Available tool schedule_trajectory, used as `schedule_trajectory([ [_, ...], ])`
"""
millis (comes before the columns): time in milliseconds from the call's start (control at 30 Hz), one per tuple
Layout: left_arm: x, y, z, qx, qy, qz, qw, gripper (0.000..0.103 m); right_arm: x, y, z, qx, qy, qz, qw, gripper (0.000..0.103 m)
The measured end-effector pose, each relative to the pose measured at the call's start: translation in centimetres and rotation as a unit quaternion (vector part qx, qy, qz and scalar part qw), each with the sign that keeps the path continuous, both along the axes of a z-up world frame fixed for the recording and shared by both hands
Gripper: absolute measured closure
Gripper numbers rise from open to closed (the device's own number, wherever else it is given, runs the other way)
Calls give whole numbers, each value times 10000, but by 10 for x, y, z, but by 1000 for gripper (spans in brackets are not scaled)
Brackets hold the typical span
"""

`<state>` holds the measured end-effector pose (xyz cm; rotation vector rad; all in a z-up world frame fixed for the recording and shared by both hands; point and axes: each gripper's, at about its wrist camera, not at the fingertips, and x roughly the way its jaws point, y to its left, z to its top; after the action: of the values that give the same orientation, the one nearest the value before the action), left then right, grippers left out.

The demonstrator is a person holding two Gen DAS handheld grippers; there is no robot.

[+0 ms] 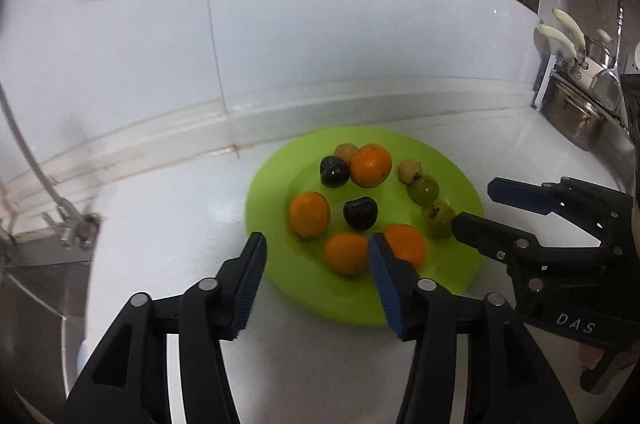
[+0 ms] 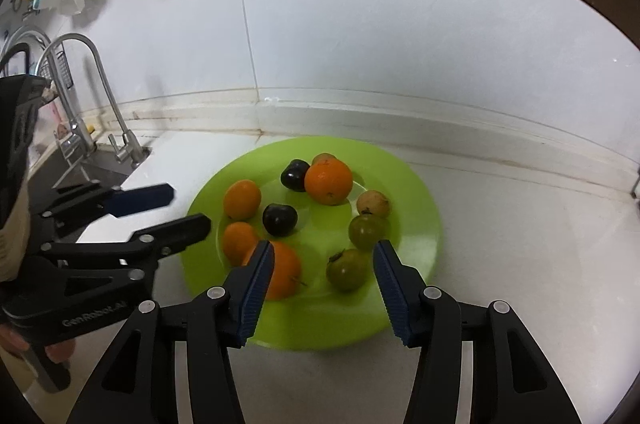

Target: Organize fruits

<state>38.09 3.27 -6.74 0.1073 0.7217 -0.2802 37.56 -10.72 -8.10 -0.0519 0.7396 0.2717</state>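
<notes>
both tools hang spread and empty: left gripper (image 1: 316, 244) and right gripper (image 2: 324, 250) above the near rim of the green plate (image 2: 416, 224). on it lie oranges (image 2: 329, 181), dark plums (image 2: 279, 219) and green fruits (image 2: 347, 269). far left, a faucet (image 2: 100, 92); behind, the white tiled wall (image 2: 400, 24).

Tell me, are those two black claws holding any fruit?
No. The left gripper and right gripper are both open over the lime-green plastic plate, gripping nothing.

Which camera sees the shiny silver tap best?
The right wrist view: the curved silver metal tap stands whole and sharp beside the sink at the left. The left wrist view catches only a blurred part of its pipe and base at the left edge.
</notes>
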Motion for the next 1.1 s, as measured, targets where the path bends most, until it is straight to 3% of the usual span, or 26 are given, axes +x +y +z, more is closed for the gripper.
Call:
schedule_trajectory([
  [167, -34, 0, 23, -20, -262, 192, 9995, 38, -27, -9, 16, 75, -90, -211, 9997, 45],
  [400, -86, -1, 44, -75, -504, 418, 9978, 13, -83, -23, 44, 169, -362, -455, 9982, 37],
  [733, -159, 0, 64, 152, -987, 697, 9926, 5, -154, -28, 69, 128, -611, -656, 9959, 29],
  [1100, -214, 7, 70, 85, -974, 816, 9919, 4, -212, -24, 77, 164, -650, -646, 9957, 29],
])
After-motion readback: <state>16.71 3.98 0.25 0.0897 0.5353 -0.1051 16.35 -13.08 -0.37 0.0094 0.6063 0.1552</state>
